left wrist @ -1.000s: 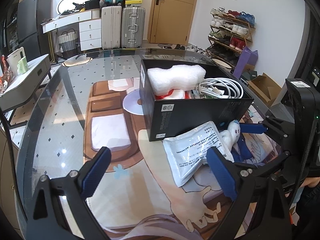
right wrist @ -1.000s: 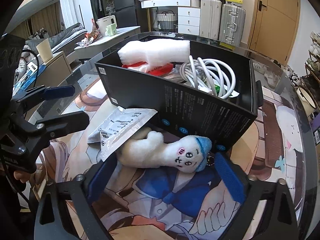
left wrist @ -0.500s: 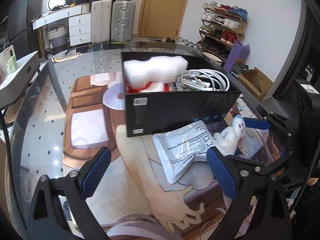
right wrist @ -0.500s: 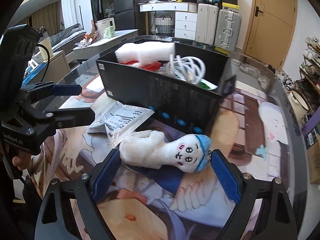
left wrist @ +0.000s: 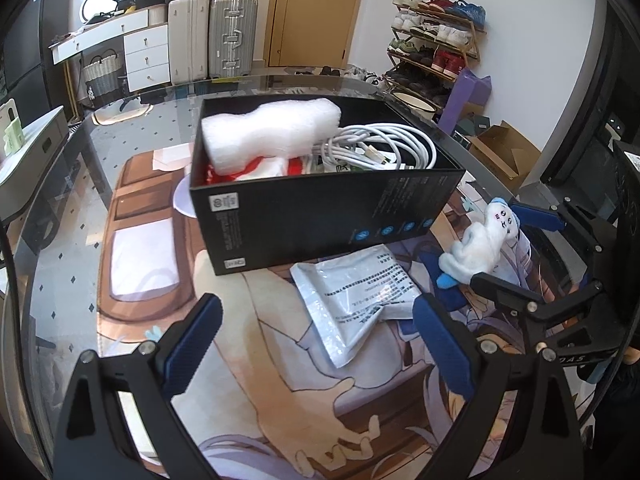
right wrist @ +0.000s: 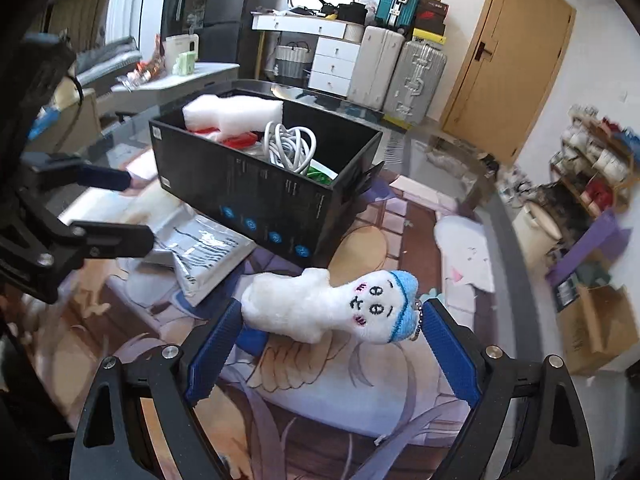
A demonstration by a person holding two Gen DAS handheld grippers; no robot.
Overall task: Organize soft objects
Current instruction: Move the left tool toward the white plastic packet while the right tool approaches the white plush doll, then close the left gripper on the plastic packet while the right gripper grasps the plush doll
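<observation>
A white plush toy (right wrist: 304, 300) with a blue cap hangs crosswise between the blue pads of my right gripper (right wrist: 332, 312), which is shut on it, just above the printed mat. In the left wrist view the plush toy (left wrist: 472, 248) and right gripper (left wrist: 500, 246) sit at the right, beside the black box (left wrist: 320, 216). The box holds a white foam roll (left wrist: 272, 136) and a coiled white cable (left wrist: 384, 148). My left gripper (left wrist: 316, 344) stands open and empty, just short of a silvery packet (left wrist: 356, 296) lying against the box front.
The glass table (left wrist: 68, 184) carries a printed mat (left wrist: 280, 380) and a white disc (left wrist: 182, 200) half under the box. Suitcases (left wrist: 232, 36) and drawers stand behind. A shoe rack (left wrist: 436, 36) and a cardboard box (left wrist: 504, 148) are at the right on the floor.
The right gripper has carried the plush toy away from the box front and off the packet, toward the table's near right. The left gripper drifted sideways, still open.
</observation>
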